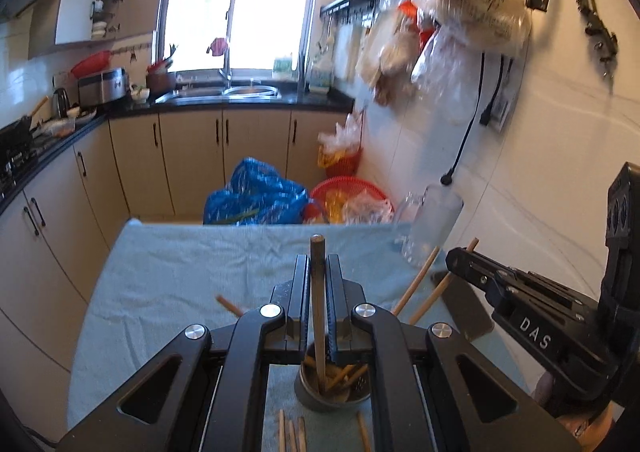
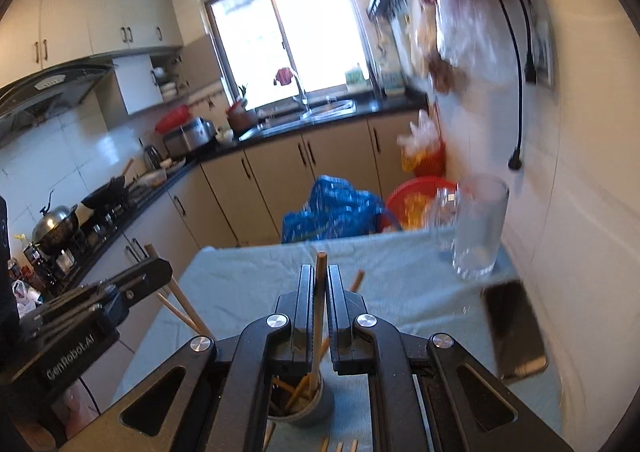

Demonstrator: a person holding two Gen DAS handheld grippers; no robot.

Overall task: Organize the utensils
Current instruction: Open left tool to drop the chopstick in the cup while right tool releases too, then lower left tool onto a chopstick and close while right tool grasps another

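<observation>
Left gripper [image 1: 318, 272] clamped on a dark-tipped wooden chopstick [image 1: 318, 292], right gripper [image 2: 320, 284] clamped on a pale wooden chopstick [image 2: 319, 300], both over the round metal holder [image 1: 332, 392] on the light blue towel [image 1: 180, 272]

"DAS" and "GenRobot.AI" on tongs [image 1: 460, 256]

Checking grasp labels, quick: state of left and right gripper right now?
Left gripper: closed on a dark chopstick, above the metal cup.
Right gripper: closed on a light wooden chopstick, above the same cup.

Two grippers [image 1: 319, 264] [image 2: 320, 276], one metal holder [image 1: 332, 388], one glass mug [image 2: 476, 228], one phone [image 2: 516, 328]
</observation>
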